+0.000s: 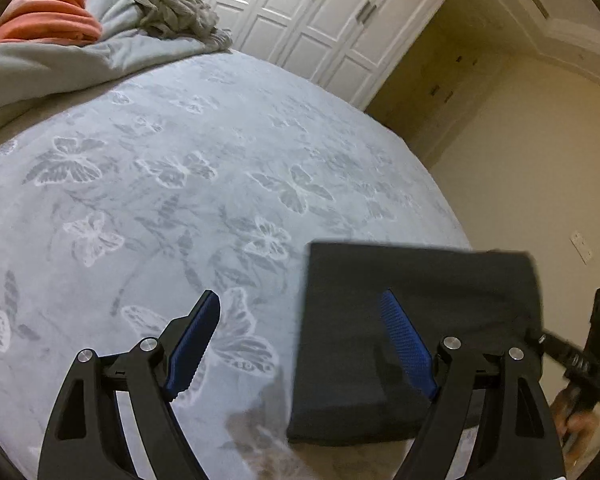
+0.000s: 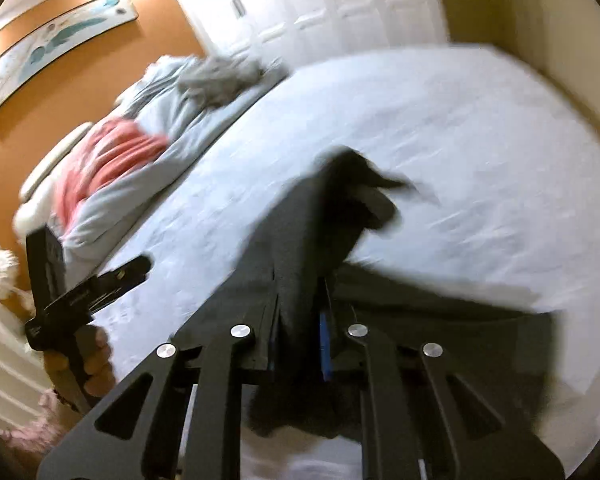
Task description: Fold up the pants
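Left gripper (image 1: 300,340) spread wide above butterfly bedspread (image 1: 160,168), right gripper (image 2: 300,344) clamped on dark pants (image 1: 416,344), right view motion-blurred, pants' far end indistinct

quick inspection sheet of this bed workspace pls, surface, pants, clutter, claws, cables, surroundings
surface: bed with grey butterfly-print cover.
job's things: dark pants folded into a rectangle at the near edge.
clutter: rumpled grey duvet, orange-pink blanket, crumpled grey garment at the head end.
grippers: left claw open, empty, one finger over the pants; right claw shut on pants fabric.
cables: nothing seen.
surroundings: white wardrobe doors, orange wall with a picture.
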Demonstrator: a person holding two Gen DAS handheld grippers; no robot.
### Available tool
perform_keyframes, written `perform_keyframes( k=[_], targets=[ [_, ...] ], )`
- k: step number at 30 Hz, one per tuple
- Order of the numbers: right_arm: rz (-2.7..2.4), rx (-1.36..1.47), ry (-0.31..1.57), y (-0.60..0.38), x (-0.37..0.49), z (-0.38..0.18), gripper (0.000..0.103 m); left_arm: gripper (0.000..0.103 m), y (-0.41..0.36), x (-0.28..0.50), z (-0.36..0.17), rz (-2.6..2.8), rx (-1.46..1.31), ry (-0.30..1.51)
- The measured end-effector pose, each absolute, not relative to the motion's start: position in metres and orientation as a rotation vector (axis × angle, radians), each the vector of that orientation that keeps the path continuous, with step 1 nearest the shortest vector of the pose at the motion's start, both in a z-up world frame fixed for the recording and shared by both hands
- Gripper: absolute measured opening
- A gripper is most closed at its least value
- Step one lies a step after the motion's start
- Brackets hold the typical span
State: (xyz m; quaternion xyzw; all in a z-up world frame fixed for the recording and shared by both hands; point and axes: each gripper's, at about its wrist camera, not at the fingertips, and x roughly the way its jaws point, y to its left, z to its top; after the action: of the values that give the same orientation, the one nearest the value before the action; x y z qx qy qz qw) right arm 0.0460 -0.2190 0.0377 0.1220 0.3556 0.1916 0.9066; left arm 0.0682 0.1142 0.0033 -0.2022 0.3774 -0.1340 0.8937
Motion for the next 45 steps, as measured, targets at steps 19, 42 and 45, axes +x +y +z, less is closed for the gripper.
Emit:
perform_keyframes(
  k=[19, 42, 45],
  targets=[
    [0.154, 0.433, 1.045, -0.325, 0.052, -0.092, 0.048, 0.080, 0.021, 0.069, -0.056, -0.413, -0.238, 0.996],
    [0.070, 0.509, 1.083, -0.368, 0.040, -0.101, 0.070, 0.030, 0.007, 0.097, -0.101, -0.562, -0.457, 1.139],
    [0.121, 0.439, 1.062, -0.349, 0.045, -0.097, 0.030, 0.010, 0.008, 0.099, -0.097, -0.612, -0.479, 1.148]
  ],
)
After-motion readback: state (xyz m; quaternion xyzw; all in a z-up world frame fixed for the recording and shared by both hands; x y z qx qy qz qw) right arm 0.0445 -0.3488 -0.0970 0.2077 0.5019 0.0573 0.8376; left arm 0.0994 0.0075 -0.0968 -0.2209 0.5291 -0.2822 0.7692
